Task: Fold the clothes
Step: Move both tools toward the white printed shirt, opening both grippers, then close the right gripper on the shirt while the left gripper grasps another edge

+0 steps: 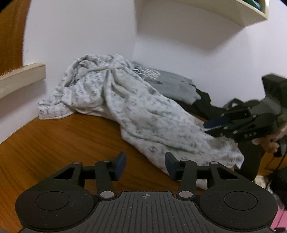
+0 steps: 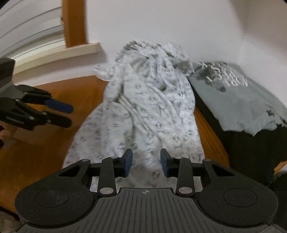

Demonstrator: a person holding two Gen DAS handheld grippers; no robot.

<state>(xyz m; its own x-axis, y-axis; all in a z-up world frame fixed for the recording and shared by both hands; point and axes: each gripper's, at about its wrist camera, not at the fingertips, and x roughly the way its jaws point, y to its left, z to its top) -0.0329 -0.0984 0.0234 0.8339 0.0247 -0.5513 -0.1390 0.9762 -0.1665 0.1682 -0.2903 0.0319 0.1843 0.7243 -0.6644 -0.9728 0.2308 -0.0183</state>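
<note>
A white patterned garment (image 1: 125,104) (image 2: 143,111) lies crumpled on the wooden table (image 1: 62,136), running from the wall toward me. My left gripper (image 1: 146,165) stands open low over bare wood at the garment's near edge. Its right pad (image 1: 170,164) is close to the cloth, and nothing is pressed between the pads. My right gripper (image 2: 146,164) hovers over the garment's near end. Its jaws stand partly apart, with cloth showing in the gap and no pad pressing on it. Each gripper also shows in the other's view: the right gripper (image 1: 213,127), the left gripper (image 2: 70,114).
A grey printed T-shirt (image 2: 238,100) (image 1: 168,84) lies on a dark garment (image 2: 251,152) at the right by the wall. A window sill (image 2: 59,52) and a wall shelf (image 1: 215,16) are behind. A person's hand (image 1: 270,145) holds the right gripper.
</note>
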